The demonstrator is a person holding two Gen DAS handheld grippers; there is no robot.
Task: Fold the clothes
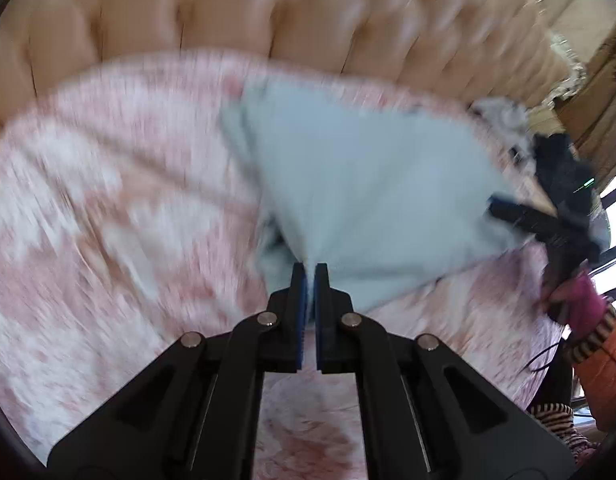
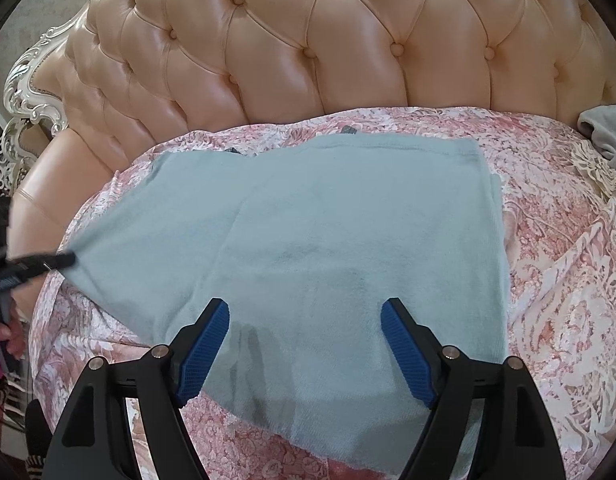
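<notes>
A light blue garment [image 2: 327, 232] lies spread on the pink floral bedspread [image 2: 555, 280]. My right gripper [image 2: 306, 308] stands open just above the garment's near edge, with nothing pressed between its blue pads. In the blurred left wrist view, my left gripper [image 1: 311, 270] is shut on a corner of the blue garment [image 1: 367, 184], which fans away up and to the right. That same left gripper [image 2: 68, 259] shows at the left of the right wrist view, pinching the garment's left corner. The right gripper [image 1: 503, 210] appears at the cloth's far right edge.
A tufted peach headboard [image 2: 308, 40] with a carved white frame [image 2: 32, 68] rises behind the bed. A grey garment [image 2: 603, 128] lies at the right edge of the bedspread. A person's hand in a magenta sleeve [image 1: 579, 300] holds the right gripper.
</notes>
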